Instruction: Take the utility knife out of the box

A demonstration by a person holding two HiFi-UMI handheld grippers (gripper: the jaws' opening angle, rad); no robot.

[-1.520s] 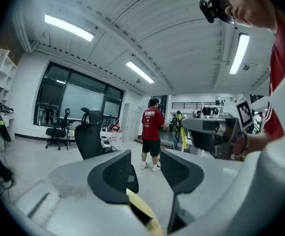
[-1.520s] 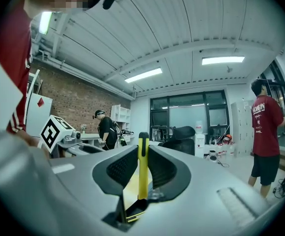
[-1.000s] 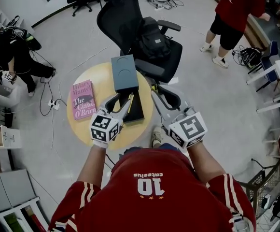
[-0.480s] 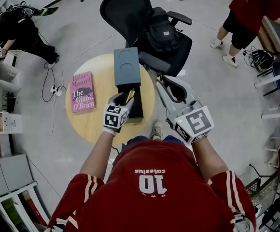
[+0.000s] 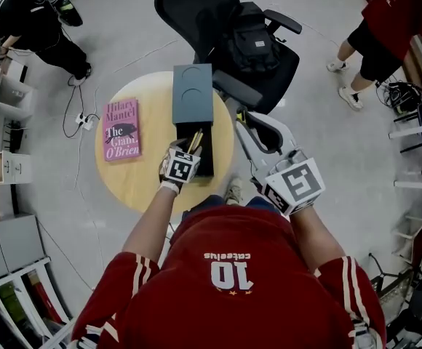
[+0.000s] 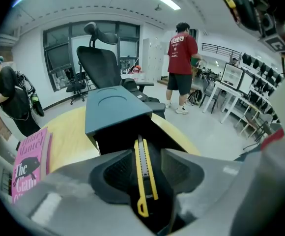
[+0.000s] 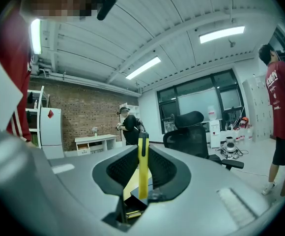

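Note:
An open box stands on the round yellow table (image 5: 134,180): a blue-grey lid (image 5: 193,93) pushed to the far side and a black tray (image 5: 204,158) nearer me. A yellow utility knife (image 6: 143,176) lies lengthwise in the tray. My left gripper (image 5: 185,150) points steeply down into the tray, and its open jaws (image 6: 145,154) straddle that knife. My right gripper (image 5: 241,118) hovers past the table's right edge, pointing about level. It is shut on a second yellow utility knife (image 7: 142,166), which stands up between its pads.
A pink book (image 5: 121,129) lies on the table's left side. A black office chair with a backpack (image 5: 249,46) stands right behind the table. People stand at the far left (image 5: 36,17) and far right (image 5: 396,20). Cables run across the floor.
My left gripper has dropped and tipped downward into the black tray, over the knife. The right gripper has drifted slightly with its yellow knife still in it.

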